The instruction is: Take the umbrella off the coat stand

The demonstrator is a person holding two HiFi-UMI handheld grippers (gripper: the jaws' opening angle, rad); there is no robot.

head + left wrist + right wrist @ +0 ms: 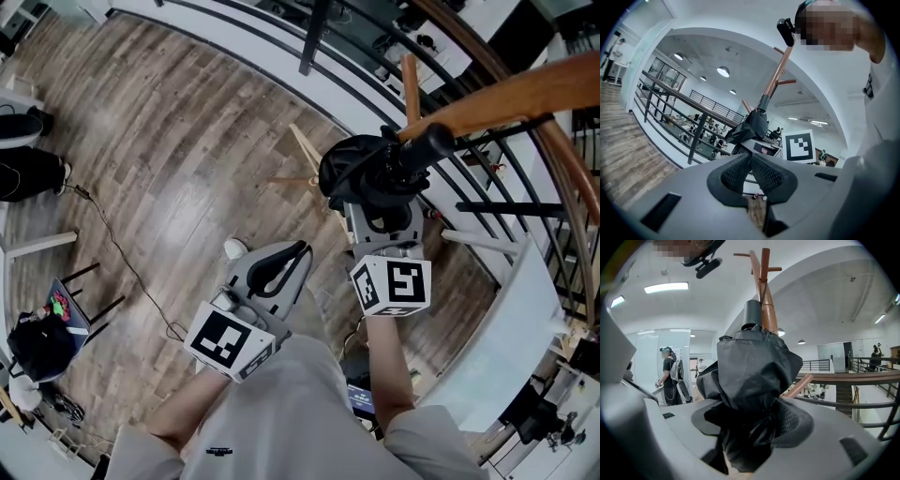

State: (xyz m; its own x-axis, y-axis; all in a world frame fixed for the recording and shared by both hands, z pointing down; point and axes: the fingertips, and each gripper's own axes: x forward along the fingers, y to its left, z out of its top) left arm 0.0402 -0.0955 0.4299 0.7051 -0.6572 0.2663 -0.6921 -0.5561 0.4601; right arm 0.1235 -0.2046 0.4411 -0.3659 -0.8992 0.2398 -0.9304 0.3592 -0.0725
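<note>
Right claw (750, 423), apparently pinching the folded black umbrella (754, 366), bundle upright between its jaws, beside the coat stand (765, 273).

free: open floor (159, 159), frame left | blocked: coat stand (410, 84), umbrella (361, 169), railing (506, 206), upper right

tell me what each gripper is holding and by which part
The right gripper clamps the umbrella by the bunched lower end of its folded canopy. The left gripper, jaws together, holds nothing.

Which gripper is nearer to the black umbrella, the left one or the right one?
Right. The right gripper has the umbrella between its jaws; the left gripper is apart, short of it.
</note>
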